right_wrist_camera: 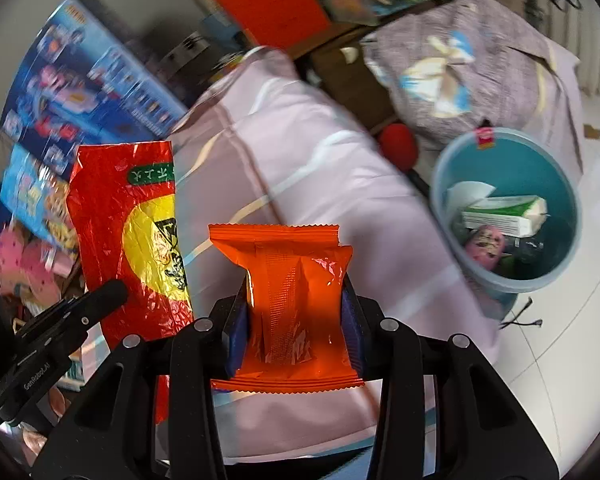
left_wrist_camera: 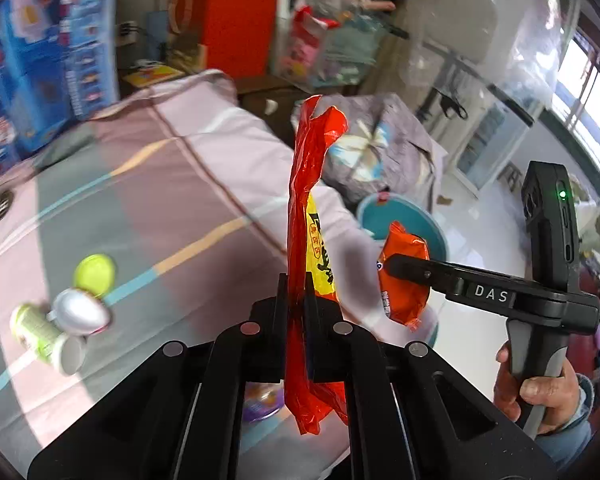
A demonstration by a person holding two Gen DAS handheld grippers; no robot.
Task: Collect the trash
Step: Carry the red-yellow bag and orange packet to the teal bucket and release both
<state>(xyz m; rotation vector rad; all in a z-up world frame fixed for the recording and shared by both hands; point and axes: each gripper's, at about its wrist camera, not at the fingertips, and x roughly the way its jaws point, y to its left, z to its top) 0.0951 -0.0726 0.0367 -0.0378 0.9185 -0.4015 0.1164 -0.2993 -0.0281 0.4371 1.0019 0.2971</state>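
left gripper [left_wrist_camera: 296,300] pinches a red wrapper [left_wrist_camera: 308,200] edge-on above the striped bedspread [left_wrist_camera: 172,184], cans [left_wrist_camera: 48,336] lying far left. right gripper [right_wrist_camera: 296,304] clamps an orange packet [right_wrist_camera: 288,292]; the blue bin [right_wrist_camera: 504,208] sits beyond the bed's edge on white floor [right_wrist_camera: 572,340].

I saw a bed [left_wrist_camera: 172,184] filling the left and middle of the left wrist view, spread with a pink and grey-green cover crossed by thin blue, yellow and white stripes. On it at lower left lay a yellow-green lid [left_wrist_camera: 95,273], a silvery egg-shaped thing [left_wrist_camera: 82,312] touching it, and a small green-labelled cup [left_wrist_camera: 46,338] on its side. At right in the right wrist view, a blue bin [right_wrist_camera: 440,184] stood on the white tiled floor [right_wrist_camera: 572,344] just beside the bed's edge.
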